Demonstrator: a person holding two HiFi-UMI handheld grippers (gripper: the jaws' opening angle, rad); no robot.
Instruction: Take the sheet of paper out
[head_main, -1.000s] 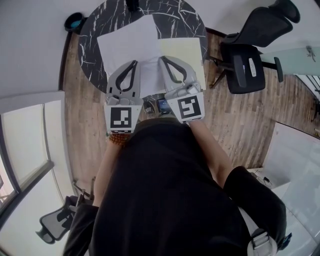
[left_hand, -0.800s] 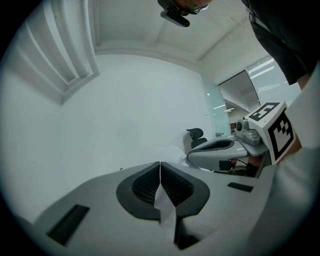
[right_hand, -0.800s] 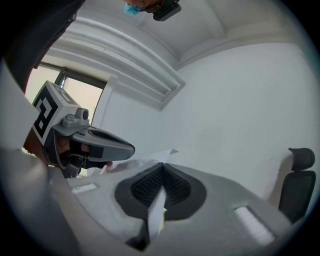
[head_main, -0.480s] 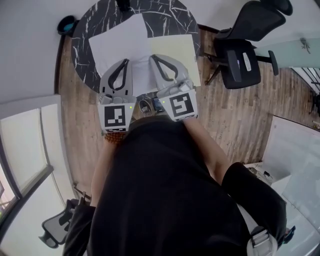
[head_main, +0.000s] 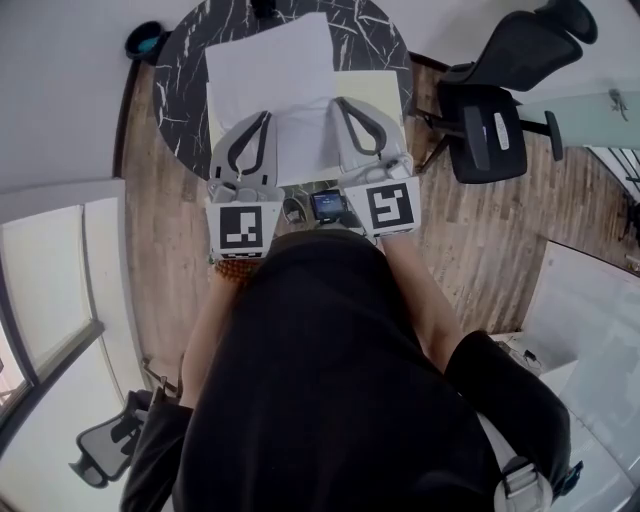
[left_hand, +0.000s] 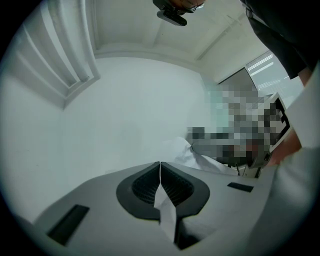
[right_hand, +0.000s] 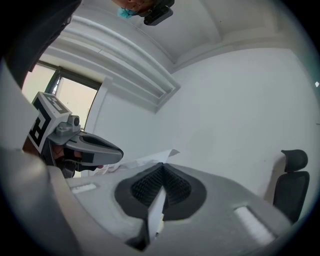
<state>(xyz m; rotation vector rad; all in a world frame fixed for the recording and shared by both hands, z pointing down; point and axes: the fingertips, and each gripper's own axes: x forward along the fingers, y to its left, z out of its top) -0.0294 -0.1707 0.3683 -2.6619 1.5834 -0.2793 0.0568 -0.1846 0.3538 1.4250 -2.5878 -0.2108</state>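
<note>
Since half a second ago, the sheet of paper (head_main: 272, 70) has swung square to you. It now covers most of the pale yellow folder (head_main: 382, 92), which before lay open to its right. Both of your grippers sit a little further apart on its near edge.

Your left gripper (head_main: 266, 118) pinches the near-left part of that edge and your right gripper (head_main: 342, 102) the near-right part. The sheet's long axis runs straight away from the jaws toward the far rim of the round marbled desk (head_main: 183, 72). Any pull that frees the sheet will likely have to come back toward your body, with both hands moving evenly so the paper does not skew or tear.

The head view shows this layout but not the grip itself. The left gripper view shows the left gripper (left_hand: 160, 172) with its jaws closed on a thin white strip of the sheet. The right gripper view shows the same for the right gripper (right_hand: 161, 175), with the left one in view beyond it.
</note>
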